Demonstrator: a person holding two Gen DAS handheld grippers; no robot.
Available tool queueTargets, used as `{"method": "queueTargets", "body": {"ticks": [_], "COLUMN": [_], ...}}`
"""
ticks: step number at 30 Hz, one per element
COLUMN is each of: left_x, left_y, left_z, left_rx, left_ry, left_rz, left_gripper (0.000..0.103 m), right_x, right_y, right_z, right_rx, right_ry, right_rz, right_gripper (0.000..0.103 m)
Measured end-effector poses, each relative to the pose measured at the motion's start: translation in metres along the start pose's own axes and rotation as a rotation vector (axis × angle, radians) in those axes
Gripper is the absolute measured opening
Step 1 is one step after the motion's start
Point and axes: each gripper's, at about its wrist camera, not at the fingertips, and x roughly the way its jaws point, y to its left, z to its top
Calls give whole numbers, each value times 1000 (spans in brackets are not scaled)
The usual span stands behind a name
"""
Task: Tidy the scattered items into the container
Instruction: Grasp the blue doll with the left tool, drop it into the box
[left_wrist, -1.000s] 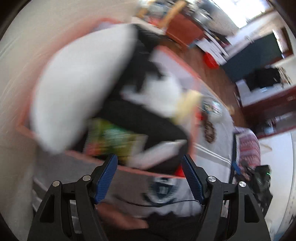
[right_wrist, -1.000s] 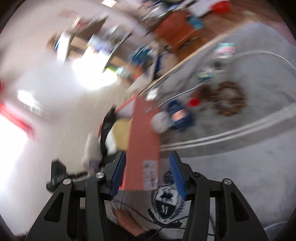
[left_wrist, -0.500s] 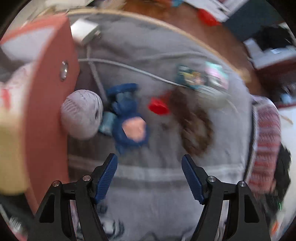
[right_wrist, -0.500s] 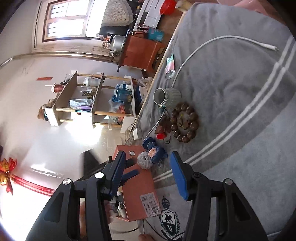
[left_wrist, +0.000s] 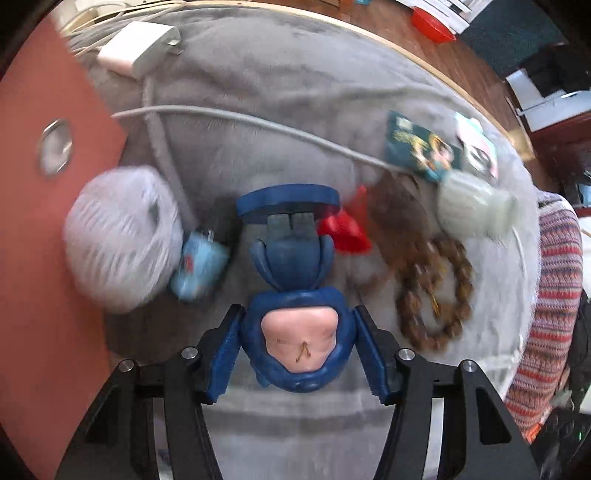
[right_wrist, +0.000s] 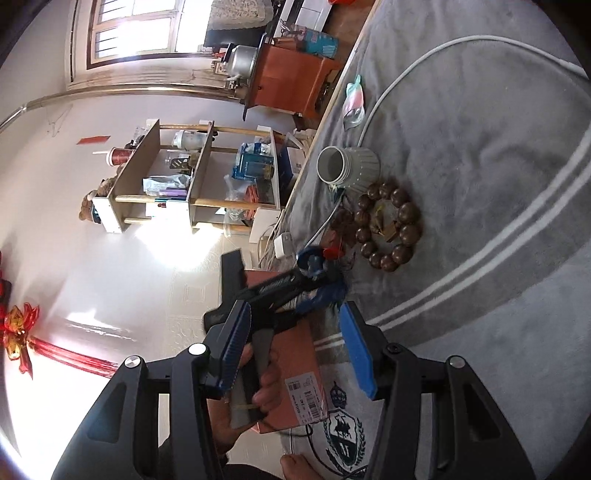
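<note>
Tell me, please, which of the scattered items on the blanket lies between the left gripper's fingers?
The blue doll: its head sits between the closing left gripper, while the yarn ball, red piece and bead bracelet lie farther off.

**Room, right wrist view**

White wall. Window at 11 o'clock, bright daylight, glare on pale tiled floor. Open wooden shelf unit centre-left, cluttered. Orange-brown cabinet at 12, metal pot beside it.
</note>
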Motion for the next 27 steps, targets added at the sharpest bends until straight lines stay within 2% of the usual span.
{"method": "queueTargets", "body": {"ticks": [6, 9, 11, 17, 19, 22, 24, 26, 27], "left_x": [-77, -129, -167, -240, -251, -254, -260, -267, -272], "left_y": [-3, 19, 43, 110, 130, 158, 175, 191, 196], "left_z": [-45, -56, -58, -32, -16, 10, 19, 22, 21], "left_rx": [56, 42, 28, -64, -106, -173, -237, -293, -312], "left_ry": [-3, -25, -53, -174, -208, -210, -249, -299, -318], "left_rz": [-93, -120, -113, -60, -82, -143, -104, -69, -51], "left_gripper": [57, 57, 57, 57, 57, 58, 60, 70, 71], "right_x": [-3, -7, -9, -4, -1, 0, 1, 1, 1], "right_y": [1, 3, 3, -2, -4, -7, -8, -8, -8], "right_z": [-4, -5, -6, -8, -8, -8, -7, -7, -8], "right_rx": [9, 7, 7, 12, 18, 21, 22, 26, 28], "right_ry": [2, -6, -11, 5, 12, 18, 20, 21, 21], "right_rz": [-7, -17, -23, -62, -67, -73, -76, -70, -66], "right_gripper": [50, 50, 50, 50, 50, 50, 50, 50, 50]}}
